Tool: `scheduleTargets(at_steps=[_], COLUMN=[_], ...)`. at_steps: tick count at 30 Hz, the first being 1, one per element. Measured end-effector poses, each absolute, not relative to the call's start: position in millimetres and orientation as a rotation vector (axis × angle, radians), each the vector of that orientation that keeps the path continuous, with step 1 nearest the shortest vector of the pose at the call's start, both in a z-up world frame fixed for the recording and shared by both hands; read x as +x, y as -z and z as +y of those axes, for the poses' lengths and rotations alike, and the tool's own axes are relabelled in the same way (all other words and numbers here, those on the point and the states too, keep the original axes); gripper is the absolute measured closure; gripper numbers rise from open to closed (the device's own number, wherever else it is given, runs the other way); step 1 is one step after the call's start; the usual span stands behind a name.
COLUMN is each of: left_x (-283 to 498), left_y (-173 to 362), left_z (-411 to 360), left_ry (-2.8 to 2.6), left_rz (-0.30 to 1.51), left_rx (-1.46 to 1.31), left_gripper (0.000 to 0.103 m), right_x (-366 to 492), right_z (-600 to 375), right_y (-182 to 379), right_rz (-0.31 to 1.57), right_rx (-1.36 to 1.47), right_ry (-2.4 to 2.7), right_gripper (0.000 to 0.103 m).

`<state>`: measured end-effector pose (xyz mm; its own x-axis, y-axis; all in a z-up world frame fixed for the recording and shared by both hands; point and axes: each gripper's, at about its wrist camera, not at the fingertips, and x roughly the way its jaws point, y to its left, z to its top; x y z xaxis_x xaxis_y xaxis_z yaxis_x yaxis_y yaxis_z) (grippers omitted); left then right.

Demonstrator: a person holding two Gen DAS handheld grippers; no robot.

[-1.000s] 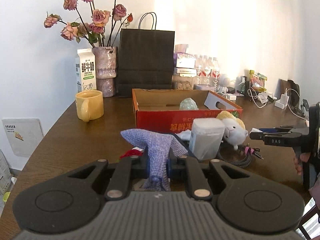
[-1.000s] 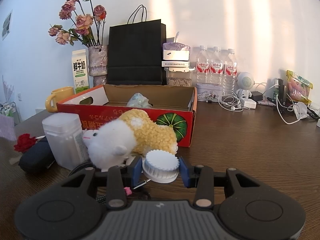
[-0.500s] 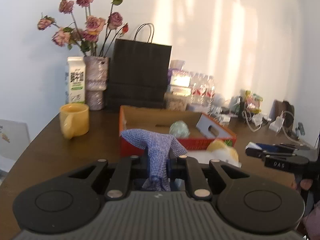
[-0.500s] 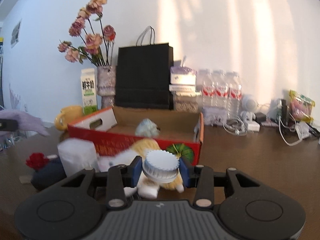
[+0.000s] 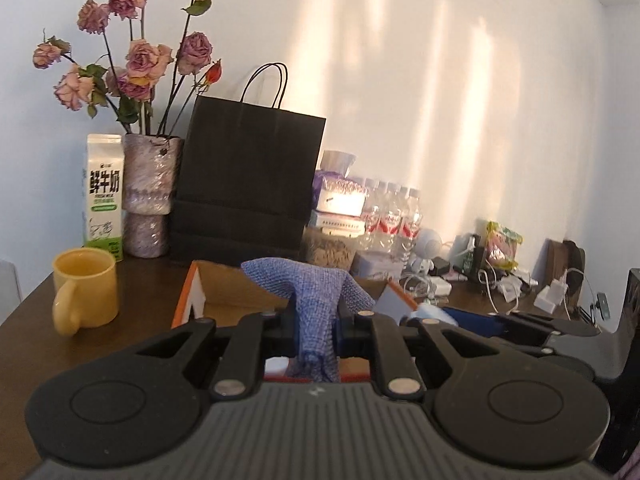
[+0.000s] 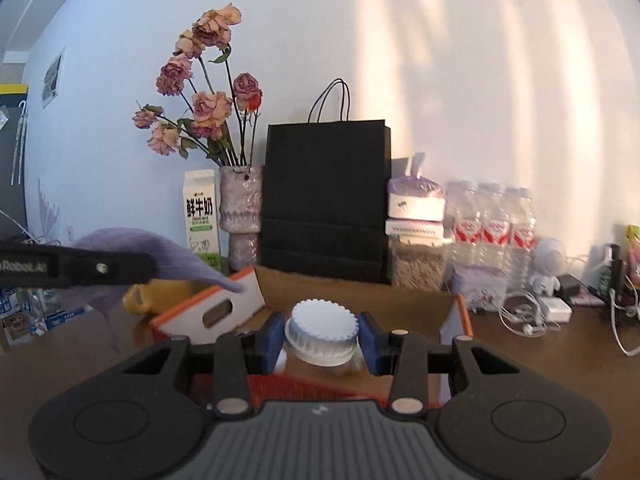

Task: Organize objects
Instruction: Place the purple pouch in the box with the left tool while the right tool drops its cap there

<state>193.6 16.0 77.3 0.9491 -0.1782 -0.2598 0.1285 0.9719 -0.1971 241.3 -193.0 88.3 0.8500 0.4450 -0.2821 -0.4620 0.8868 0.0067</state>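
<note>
A dark wooden table [image 5: 36, 344] stands against a pale, sun-striped wall [image 5: 440, 80], crowded along its back edge. Tallest there is a black paper bag [image 5: 248, 184] with rope handles, upright beside a vase of faded pink roses [image 5: 148, 196] and a milk carton [image 5: 103, 196]. In front of the bag sits an open cardboard box [image 6: 360, 300] with red-orange outer sides, one white end flap [image 6: 216, 312] folded outward on the left. To the right of the bag are stacked containers, then three water bottles [image 6: 494, 224], then a tangle of chargers and cables [image 5: 500, 284].

Both grippers are held roughly level, tipped slightly downward, above the near edge of the box and pointing toward the back wall. The left gripper [image 5: 316, 320] is pinched nearly closed on a blue knitted cloth [image 5: 308, 292], which bunches above the fingers and hangs below them, clear of the table and in line with the box opening. The right gripper [image 6: 322, 338] grips, at a middling width, a small clear jar by its white ribbed lid [image 6: 324, 330], with the blue pads [image 6: 370, 340] pressed on either side; the jar is carried over the front wall of the box.

A yellow mug [image 5: 86, 292] stands on the table left of the box, handle toward the camera.
</note>
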Motion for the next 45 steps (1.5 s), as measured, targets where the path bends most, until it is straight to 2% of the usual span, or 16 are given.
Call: scheduleTargets(at_steps=[9, 17, 24, 25, 26, 27, 28, 29, 31, 45], left_x=[259.1, 304.2, 318.2, 318.3, 318.1, 317.7, 317.1, 316.6, 313.9, 315.8], left_y=[-83.1, -64.0, -44.3, -43.2, -42.4, -42.4, -42.5, -43.1, -44.5, -43.6], left_z=[5.3, 12.8, 11.7, 10.1, 8.8, 7.1, 6.4, 6.0, 4.7, 5.0], left_ry=[0.122, 0.043, 0.053, 0.052, 0.045, 0.038, 0.024, 0.002, -0.039, -0.04], left_rz=[0.262, 0.316, 0.393, 0.397, 0.398, 0.397, 0.387, 0.375, 0.357, 0.381], left_rx=[-0.211, -0.182, -0.157, -0.155, -0.152, -0.144, -0.14, -0.137, -0.126, -0.133], left_gripper=[0.088, 0.088, 0.086, 0.075, 0.052, 0.039, 0.015, 0.0, 0.0, 0.0], right_x=[301.4, 350.4, 358.7, 358.9, 359.2, 359.2, 359.0, 358.8, 358.1, 359.9], right_z=[-168.5, -179.4, -179.3, -178.3, -177.1, -176.0, -175.1, -174.0, -173.1, -174.9], right_y=[-100.4, -71.9, -58.7, -58.2, -57.6, -56.5, -55.2, -54.5, -54.3, -53.7], right_rz=[0.294, 0.385, 0.436, 0.442, 0.449, 0.456, 0.461, 0.463, 0.461, 0.472], right_rx=[-0.064, -0.04, -0.047, -0.053, -0.058, -0.063, -0.068, -0.073, -0.077, -0.063], right_ry=[-0.442, -0.388, -0.392, -0.392, -0.395, -0.397, -0.394, -0.388, -0.378, -0.365], right_gripper=[0.064, 0.064, 0.064, 0.062, 0.058, 0.039, 0.017, 0.004, 0.0, 0.0])
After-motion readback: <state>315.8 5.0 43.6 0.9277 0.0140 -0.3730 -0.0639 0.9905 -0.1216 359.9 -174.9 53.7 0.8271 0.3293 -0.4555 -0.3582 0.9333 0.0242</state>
